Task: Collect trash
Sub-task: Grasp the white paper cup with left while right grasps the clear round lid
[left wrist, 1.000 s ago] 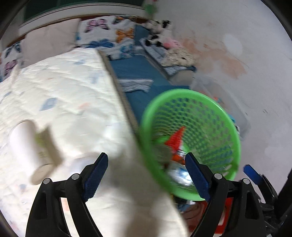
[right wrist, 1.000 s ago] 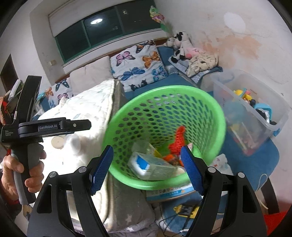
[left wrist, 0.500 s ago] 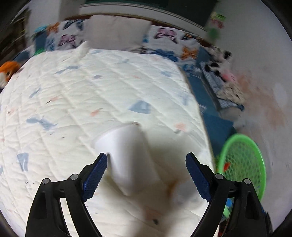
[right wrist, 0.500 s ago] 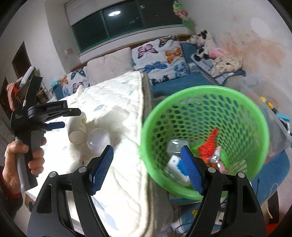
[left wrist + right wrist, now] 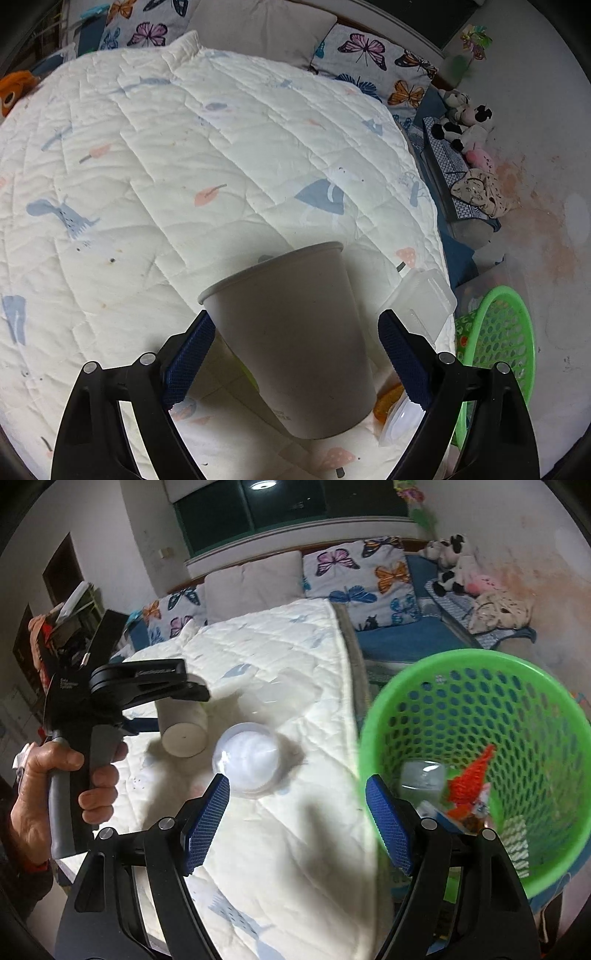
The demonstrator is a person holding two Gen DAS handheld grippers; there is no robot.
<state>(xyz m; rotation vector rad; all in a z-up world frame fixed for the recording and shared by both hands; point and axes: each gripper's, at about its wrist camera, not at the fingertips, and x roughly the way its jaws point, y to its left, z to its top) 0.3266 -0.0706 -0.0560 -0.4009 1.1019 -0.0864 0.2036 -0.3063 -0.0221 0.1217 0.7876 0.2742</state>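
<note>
The cup was plain white. The quilt was cream with blue and pink prints. The basket was bright green, the pillows white with coloured butterflies.

Paper cup hides part of clear plastic lid. Green basket cut by gripper arm; trash inside basket blurred in right view.

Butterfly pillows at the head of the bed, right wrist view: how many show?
2. One large butterfly pillow leans right of the plain white pillow; a smaller one sits to its left, partly hidden behind the quilt. More may be hidden.
</note>
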